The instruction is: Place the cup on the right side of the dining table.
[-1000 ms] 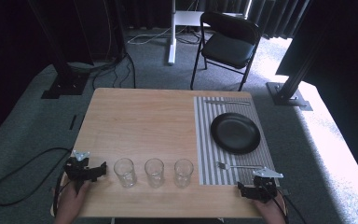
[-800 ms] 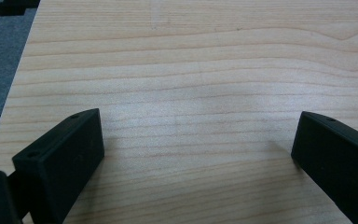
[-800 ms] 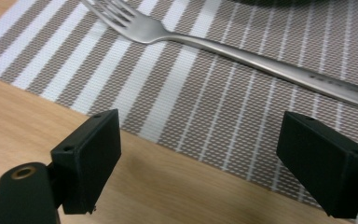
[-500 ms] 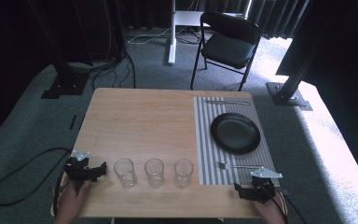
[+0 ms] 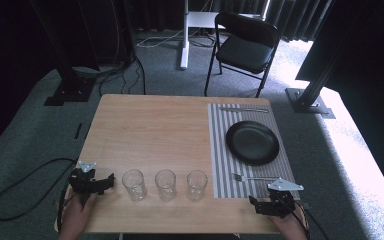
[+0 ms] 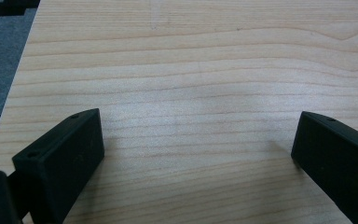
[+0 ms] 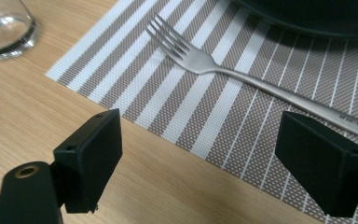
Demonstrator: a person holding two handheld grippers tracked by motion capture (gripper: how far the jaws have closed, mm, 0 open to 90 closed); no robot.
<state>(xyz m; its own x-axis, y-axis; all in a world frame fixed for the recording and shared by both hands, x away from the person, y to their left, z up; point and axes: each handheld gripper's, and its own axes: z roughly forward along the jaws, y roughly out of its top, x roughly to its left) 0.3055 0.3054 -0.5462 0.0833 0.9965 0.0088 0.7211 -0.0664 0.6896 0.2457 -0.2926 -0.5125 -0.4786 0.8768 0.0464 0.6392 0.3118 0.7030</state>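
Note:
My left gripper [image 5: 109, 181] rests low at the table's front left, pointing right toward the first of three empty glasses [image 5: 133, 184]. Its jaws [image 6: 196, 140] stand wide open over bare wood. My right gripper [image 5: 256, 205] sits at the front right corner, just before the striped placemat [image 5: 220, 150]. It is open [image 7: 200, 140], its jaws have just been closing a little, and nothing is between them. Just ahead of it, a fork [image 7: 223, 70] lies on the placemat [image 7: 135, 88]. The nearest glass [image 7: 7, 32] stands further left.
A black plate [image 5: 252, 142] sits on the placemat beyond the fork [image 5: 250, 177]. A knife [image 5: 243, 109] lies at the mat's far edge. The other two glasses [image 5: 165, 184] [image 5: 197, 184] stand in a row along the front. A chair [image 5: 245, 45] stands behind the table [image 5: 150, 130].
My right gripper has edged slightly to the left along the front edge. The left gripper and everything on the table have stayed put.

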